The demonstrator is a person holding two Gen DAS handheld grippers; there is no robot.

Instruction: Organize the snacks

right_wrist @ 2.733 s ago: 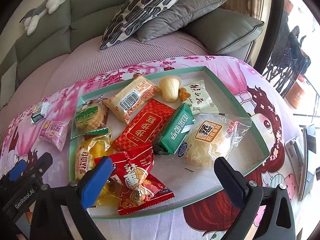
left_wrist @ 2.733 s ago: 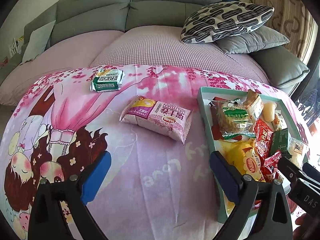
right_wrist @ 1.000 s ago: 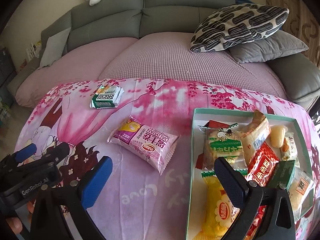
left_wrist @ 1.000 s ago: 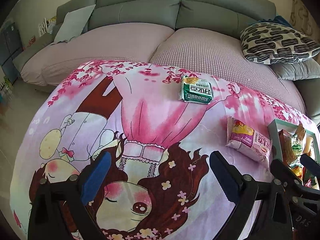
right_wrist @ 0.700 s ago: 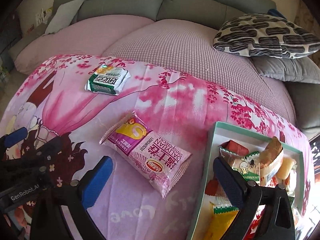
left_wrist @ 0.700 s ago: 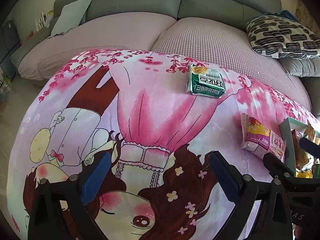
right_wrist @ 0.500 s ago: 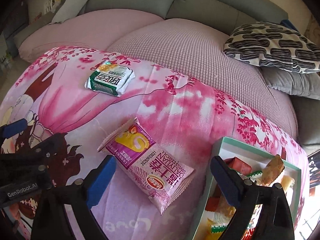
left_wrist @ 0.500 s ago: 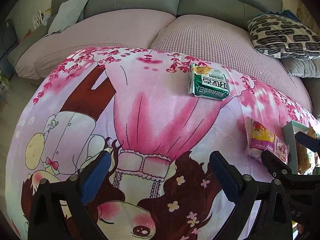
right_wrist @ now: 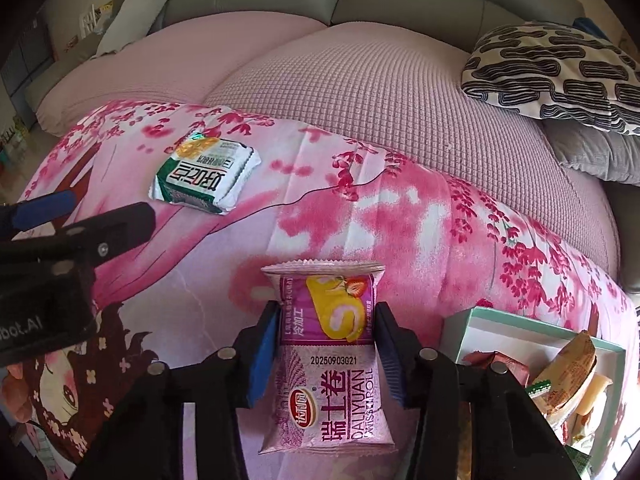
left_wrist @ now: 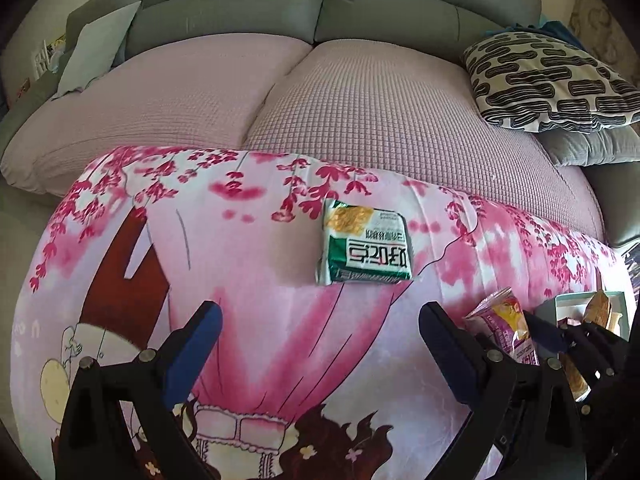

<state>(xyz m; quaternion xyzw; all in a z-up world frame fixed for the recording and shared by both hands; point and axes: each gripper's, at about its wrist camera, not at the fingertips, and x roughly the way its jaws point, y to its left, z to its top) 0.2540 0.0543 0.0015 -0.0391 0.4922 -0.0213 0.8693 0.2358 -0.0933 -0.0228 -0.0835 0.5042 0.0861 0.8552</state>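
Observation:
My right gripper is shut on a purple Swiss roll packet, its blue pads pressing both long sides. The packet also shows in the left wrist view, beside my right gripper. A green and white snack packet lies flat on the pink cartoon blanket, just beyond my left gripper, which is open and empty. It also shows in the right wrist view, at the far left. The teal tray with several snacks sits at the lower right.
A grey sofa with pink seat covers runs behind the blanket. A black and white patterned pillow and a grey pillow lie at the back right. My left gripper shows at the left edge of the right wrist view.
My right gripper has come down over the purple Swiss roll packet and shut on it. My left gripper has moved forward toward the green packet and stays open.

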